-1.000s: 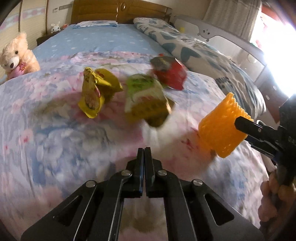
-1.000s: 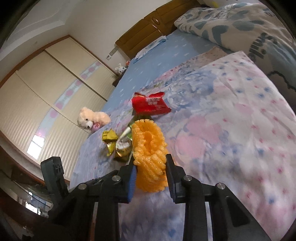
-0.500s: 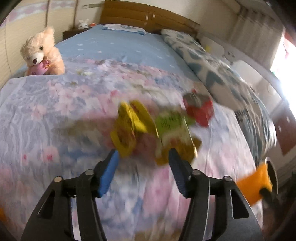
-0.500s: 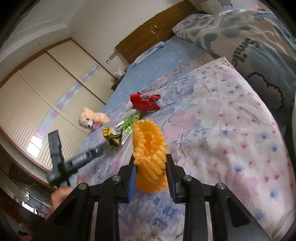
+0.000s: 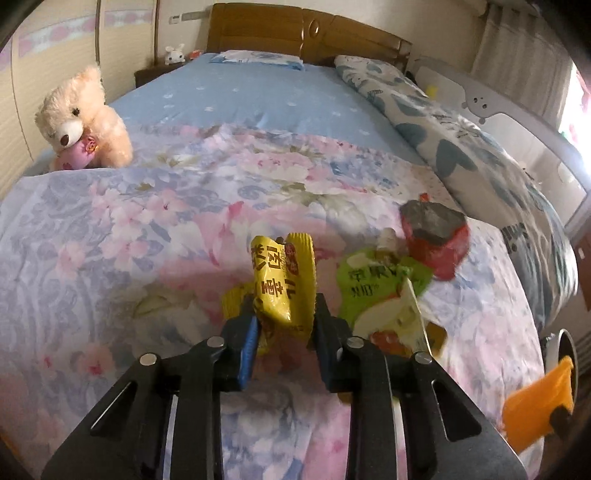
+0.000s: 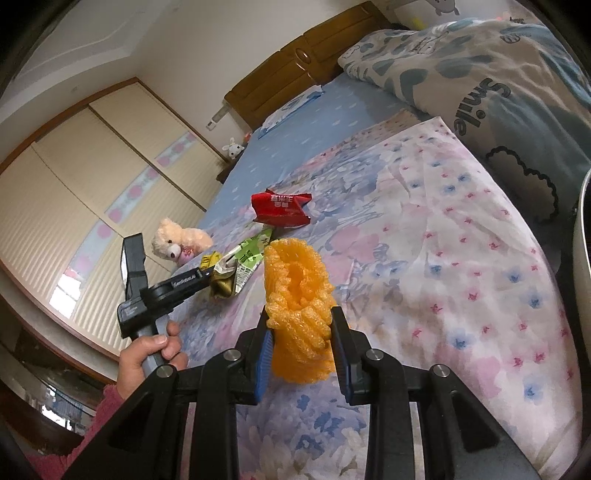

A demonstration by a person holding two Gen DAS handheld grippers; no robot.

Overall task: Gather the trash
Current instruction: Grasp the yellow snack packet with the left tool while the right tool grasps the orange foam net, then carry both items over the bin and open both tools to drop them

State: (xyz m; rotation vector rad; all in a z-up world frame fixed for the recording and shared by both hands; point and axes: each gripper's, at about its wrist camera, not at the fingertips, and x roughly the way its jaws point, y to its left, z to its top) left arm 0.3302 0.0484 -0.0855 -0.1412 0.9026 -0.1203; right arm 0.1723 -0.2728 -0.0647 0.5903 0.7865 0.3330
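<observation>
On the flowered quilt (image 5: 147, 229) lie a yellow wrapper (image 5: 282, 284), a green wrapper (image 5: 380, 284) and a red wrapper (image 5: 434, 236). My left gripper (image 5: 282, 325) has the yellow wrapper between its closing jaws, and the pads press its lower end. The right wrist view shows that gripper (image 6: 207, 275) from the side, in a person's hand (image 6: 147, 354), with the yellow wrapper (image 6: 209, 260), green wrapper (image 6: 251, 258) and red wrapper (image 6: 280, 208) beyond. My right gripper (image 6: 301, 332) is shut on an orange foam net (image 6: 297, 295), held above the quilt. That net (image 5: 535, 402) shows at the lower right of the left wrist view.
A teddy bear (image 5: 81, 122) sits at the quilt's far left edge. A folded blue-and-white duvet (image 5: 461, 147) runs along the right side, and the wooden headboard (image 5: 303, 33) is at the back. The rim of a white bin (image 6: 581, 258) stands off the bed's right edge.
My left gripper opened, moved forward over the quilt to the yellow wrapper and closed around it. The right gripper kept hold of the orange foam net and drifted off to the side.
</observation>
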